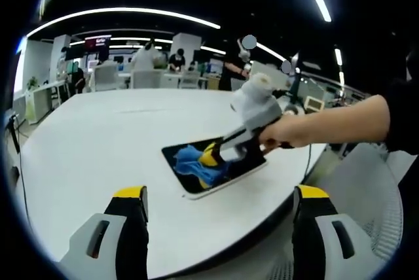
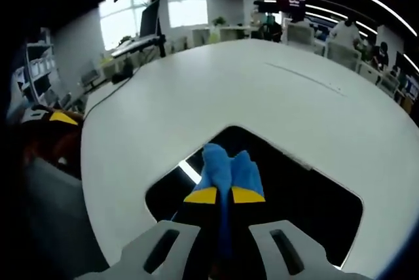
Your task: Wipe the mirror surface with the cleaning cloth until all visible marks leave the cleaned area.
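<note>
The cloth [image 2: 226,170] is clamped between the closed jaws of the right gripper [image 2: 224,196] and pressed on the mirror [image 2: 308,205], which lies flat on the white table [image 2: 196,97]. Even pressure and overlapping strokes along the mirror's long axis are advised. In the left gripper view that axis runs lower left to upper right. The left gripper [image 1: 219,203] is held wide and empty.

A blue cleaning cloth [image 2: 229,169] lies on the dark mirror [image 2: 314,208] atop a white table [image 2: 262,97].
</note>
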Demonstrator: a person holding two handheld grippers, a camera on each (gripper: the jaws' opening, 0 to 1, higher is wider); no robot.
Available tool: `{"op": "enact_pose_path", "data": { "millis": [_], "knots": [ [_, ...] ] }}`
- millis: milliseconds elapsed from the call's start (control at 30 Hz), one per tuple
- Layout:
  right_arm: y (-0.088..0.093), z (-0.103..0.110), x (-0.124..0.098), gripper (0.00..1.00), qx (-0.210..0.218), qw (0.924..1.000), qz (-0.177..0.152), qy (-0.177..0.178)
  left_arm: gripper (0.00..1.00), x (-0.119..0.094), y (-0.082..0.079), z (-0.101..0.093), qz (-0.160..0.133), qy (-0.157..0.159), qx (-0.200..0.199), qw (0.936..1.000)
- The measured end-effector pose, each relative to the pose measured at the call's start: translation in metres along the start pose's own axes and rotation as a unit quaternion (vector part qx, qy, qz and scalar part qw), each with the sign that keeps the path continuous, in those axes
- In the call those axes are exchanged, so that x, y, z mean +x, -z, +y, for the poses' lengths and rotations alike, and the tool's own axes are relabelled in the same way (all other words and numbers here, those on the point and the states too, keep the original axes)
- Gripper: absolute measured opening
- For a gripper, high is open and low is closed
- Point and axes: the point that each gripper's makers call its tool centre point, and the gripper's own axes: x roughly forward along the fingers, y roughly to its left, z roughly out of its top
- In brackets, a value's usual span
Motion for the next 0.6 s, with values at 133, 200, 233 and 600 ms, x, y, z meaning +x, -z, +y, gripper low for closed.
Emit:
{"op": "enact_pose_path", "data": {
  "millis": [133, 200, 233, 600],
  "knots": [
    [0.003, 0.004, -0.003, 0.0, -0.001, 1.0, 0.0, -0.006, 0.91, 0.0, -0.001, 0.0, -0.002, 0.0, 0.0, 1.0],
    [0.005, 0.007, -0.005, 0.0, -0.002, 1.0, 0.0, -0.009, 0.91, 0.0, -0.001, 0.0, -0.002, -0.001, 0.0, 1.0],
    [0.006, 0.008, -0.006, 0.0, -0.002, 0.9999, 0.0, -0.01, 0.91, 0.0, 0.0, 0.001, -0.001, -0.002, 0.0, 1.0],
    [0.018, 0.024, -0.018, 0.0, -0.009, 0.9996, 0.003, -0.025, 0.91, 0.0, 0.003, 0.0, 0.007, -0.002, -0.001, 1.0]
  ]
}}
